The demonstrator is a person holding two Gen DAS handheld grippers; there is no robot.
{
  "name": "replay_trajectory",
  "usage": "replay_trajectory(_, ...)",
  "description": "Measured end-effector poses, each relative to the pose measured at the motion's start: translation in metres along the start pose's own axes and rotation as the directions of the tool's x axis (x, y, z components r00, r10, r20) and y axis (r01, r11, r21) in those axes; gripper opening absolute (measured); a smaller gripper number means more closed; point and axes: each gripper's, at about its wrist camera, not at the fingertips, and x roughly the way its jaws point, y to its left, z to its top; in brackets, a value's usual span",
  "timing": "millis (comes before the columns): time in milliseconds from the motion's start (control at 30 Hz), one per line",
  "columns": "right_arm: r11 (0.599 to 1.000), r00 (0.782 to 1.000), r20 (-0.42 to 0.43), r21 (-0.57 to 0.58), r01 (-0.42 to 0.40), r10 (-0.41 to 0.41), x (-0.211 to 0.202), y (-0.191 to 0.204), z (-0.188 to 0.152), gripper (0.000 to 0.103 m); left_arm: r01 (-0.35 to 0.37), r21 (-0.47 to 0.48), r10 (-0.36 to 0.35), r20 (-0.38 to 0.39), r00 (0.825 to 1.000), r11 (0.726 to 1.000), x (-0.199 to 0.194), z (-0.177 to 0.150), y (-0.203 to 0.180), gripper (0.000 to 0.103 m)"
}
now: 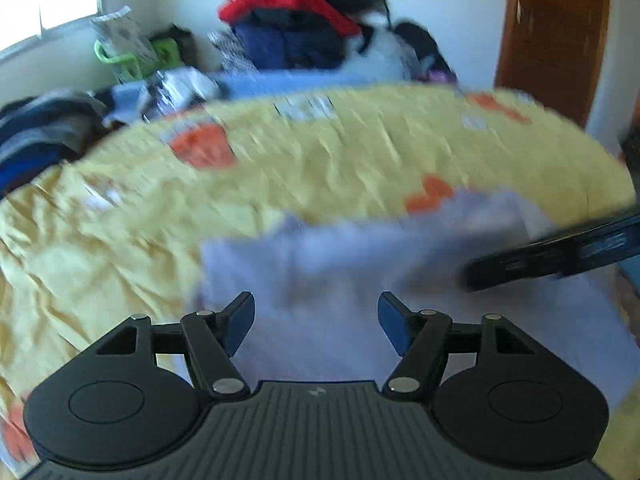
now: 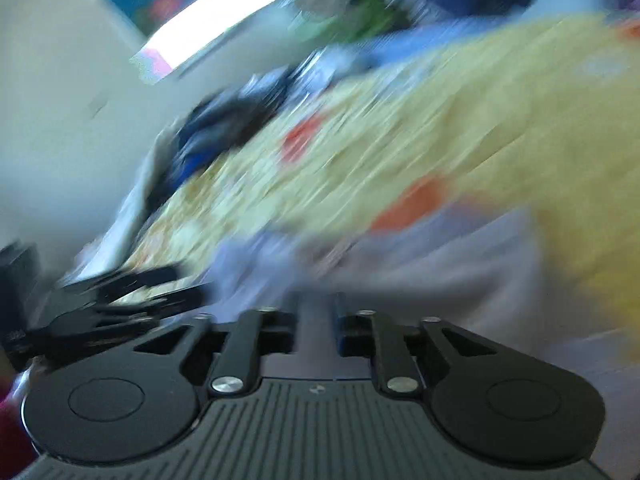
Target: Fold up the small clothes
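Note:
A pale lavender garment lies flat on a yellow bedspread with orange patches. My left gripper hovers over the garment's near part, its jaws wide apart and nothing between the pads. My right gripper reaches in from the right, its fingers low over the same cloth. In the blurred right wrist view the right gripper shows a narrow gap between its fingers, with the garment ahead of it and no cloth seen pinched. The left gripper sits at the left there.
A heap of red, navy and black clothes is piled at the bed's far side. A green basket stands beside it. Dark clothes lie at the left edge. A wooden door is at the back right.

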Motion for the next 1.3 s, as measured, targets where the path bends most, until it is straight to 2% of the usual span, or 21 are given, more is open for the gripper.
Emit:
replay_trajectory(33, 0.995, 0.996, -0.012, -0.051, 0.085, -0.086, 0.01, 0.006, 0.001, 0.018, -0.014, 0.021, 0.015, -0.025, 1.0, 1.0, 0.007, -0.005, -0.007, 0.068)
replay_trajectory(67, 0.98, 0.984, 0.029, -0.092, 0.175, -0.173, 0.017, 0.01, 0.004, 0.016, -0.03, 0.042, 0.032, -0.033, 0.999, 0.999, 0.012, -0.01, -0.012, 0.068)
replay_trajectory(100, 0.963, 0.966, 0.078, -0.092, 0.254, -0.248, 0.018, 0.011, 0.009, 0.013, -0.047, 0.062, 0.048, -0.022, 0.999, 0.997, 0.014, -0.014, -0.016, 0.068)
replay_trajectory(133, 0.938, 0.935, 0.14, -0.077, 0.338, -0.325, 0.016, 0.011, 0.014, 0.013, -0.058, 0.071, 0.058, -0.004, 0.998, 0.996, 0.013, -0.017, -0.019, 0.068)
replay_trajectory(167, 0.899, 0.881, 0.226, -0.042, 0.436, -0.416, 0.01, 0.012, 0.018, 0.016, -0.06, 0.072, 0.06, -0.004, 0.998, 0.996, 0.011, -0.019, -0.02, 0.068)
replay_trajectory(200, 0.84, 0.797, 0.314, -0.001, 0.543, -0.515, 0.001, 0.015, 0.021, 0.033, -0.055, 0.067, 0.055, -0.006, 0.998, 0.996, 0.011, -0.019, -0.019, 0.068)
replay_trajectory(233, 0.797, 0.731, 0.377, 0.035, 0.603, -0.569, -0.008, 0.016, 0.022, 0.039, -0.048, 0.058, 0.049, -0.008, 0.999, 0.997, 0.01, -0.018, -0.017, 0.068)
replay_trajectory(267, 0.804, 0.713, 0.428, 0.06, 0.591, -0.556, -0.022, 0.016, 0.023, 0.04, -0.044, 0.054, 0.045, -0.008, 0.999, 0.998, 0.011, -0.019, -0.015, 0.068)
replay_trajectory(367, 0.88, 0.773, 0.44, 0.1, 0.464, -0.457, -0.05, 0.005, 0.023, 0.044, -0.039, 0.055, 0.039, 0.001, 0.999, 0.998, 0.01, -0.022, -0.013, 0.07)
replay_trajectory(500, 0.877, 0.807, 0.345, 0.197, 0.437, -0.48, -0.064, -0.027, 0.017, 0.05, -0.054, 0.059, 0.052, 0.028, 0.998, 0.997, 0.008, -0.028, -0.019, 0.073)
replay_trajectory(600, 0.888, 0.864, 0.27, 0.309, 0.341, -0.425, -0.069, -0.055, 0.004, 0.048, -0.053, 0.048, 0.051, 0.036, 0.998, 0.997, 0.009, -0.029, -0.018, 0.073)
replay_trajectory(633, 0.891, 0.879, 0.257, 0.33, 0.312, -0.403, -0.068, -0.06, -0.001, 0.044, -0.05, 0.043, 0.049, 0.036, 0.998, 0.998, 0.009, -0.029, -0.018, 0.074)
replay_trajectory(700, 0.897, 0.901, 0.222, 0.338, 0.287, -0.372, -0.055, -0.067, -0.008, 0.043, -0.046, 0.033, 0.045, 0.033, 0.998, 0.998, 0.009, -0.029, -0.017, 0.075)
replay_trajectory(867, 0.906, 0.903, 0.234, 0.32, 0.278, -0.36, -0.044, -0.061, -0.008, 0.041, -0.051, 0.033, 0.05, 0.04, 0.998, 0.998, 0.009, -0.029, -0.017, 0.077)
replay_trajectory(900, 0.913, 0.902, 0.245, 0.301, 0.277, -0.355, -0.042, -0.058, -0.006, 0.036, -0.053, 0.034, 0.052, 0.043, 0.998, 0.998, 0.009, -0.03, -0.018, 0.077)
replay_trajectory(967, 0.918, 0.895, 0.246, 0.245, 0.313, -0.371, -0.042, -0.052, -0.001, 0.01, -0.055, 0.033, 0.054, 0.048, 0.997, 0.998, 0.01, -0.03, -0.018, 0.078)
replay_trajectory(1033, 0.917, 0.879, 0.267, 0.178, 0.358, -0.395, -0.044, -0.039, 0.0, 0.005, -0.054, 0.029, 0.052, 0.052, 0.997, 0.998, 0.01, -0.031, -0.017, 0.078)
replay_trajectory(1133, 0.951, 0.856, 0.419, 0.069, 0.301, -0.302, -0.07, -0.013, -0.007, 0.005, -0.055, 0.026, 0.053, 0.065, 0.996, 0.998, 0.011, -0.034, -0.018, 0.078)
replay_trajectory(1167, 0.96, 0.837, 0.485, 0.024, 0.278, -0.255, -0.081, -0.004, -0.011, 0.004, -0.057, 0.025, 0.055, 0.069, 0.996, 0.998, 0.01, -0.035, -0.018, 0.079)
replay_trajectory(1233, 0.932, 0.807, 0.501, 0.0, 0.363, -0.314, -0.084, 0.005, -0.01, 0.004, -0.062, 0.022, 0.06, 0.072, 0.996, 0.998, 0.011, -0.035, -0.02, 0.08)
replay_trajectory(1300, 0.881, 0.801, 0.405, 0.024, 0.473, -0.441, -0.065, -0.005, -0.003, 0.004, -0.065, 0.018, 0.063, 0.07, 0.996, 0.998, 0.012, -0.035, -0.02, 0.08)
